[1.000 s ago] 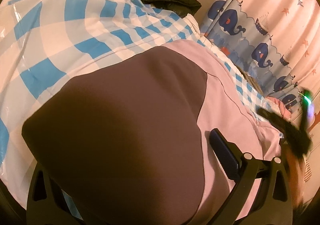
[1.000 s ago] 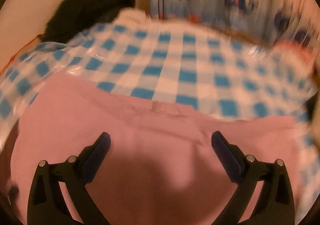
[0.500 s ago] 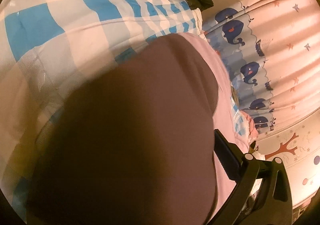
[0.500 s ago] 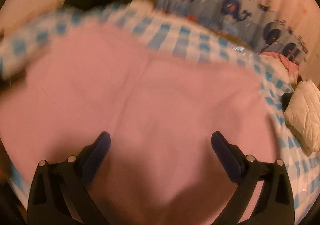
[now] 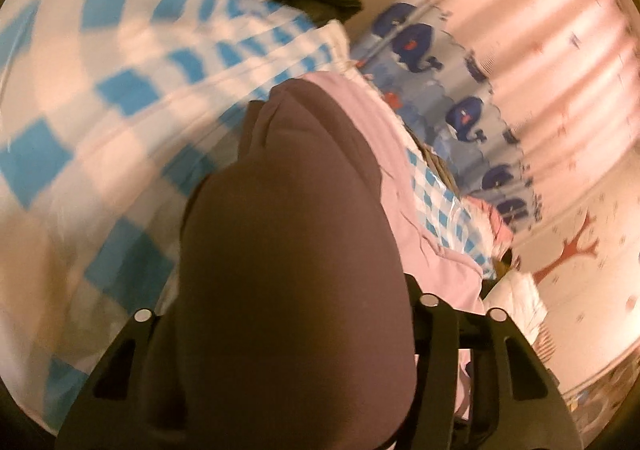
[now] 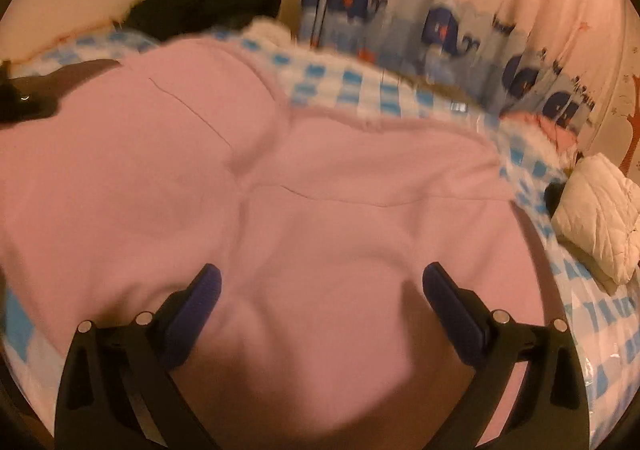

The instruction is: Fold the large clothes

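left wrist view | my left gripper (image 5: 280,330) was closing on the brown part (image 5: 292,270) of the pink garment (image 6: 320,190) spread on the checked bed (image 5: 120,90) | right gripper (image 6: 320,302) wide, empty above it | grip deep, lift evenly

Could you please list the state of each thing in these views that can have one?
Pink garment: spread flat on the checked cover, creased.
Brown sleeve: bunched between the left tongs.
Left tongs: closing, fingertips hidden by the sleeve.
Right tongs: open, holding nothing, above the pink garment.
White padded jacket: folded, at the bed's edge.
Black garment: crumpled by the wall.
Whale curtain: drawn.
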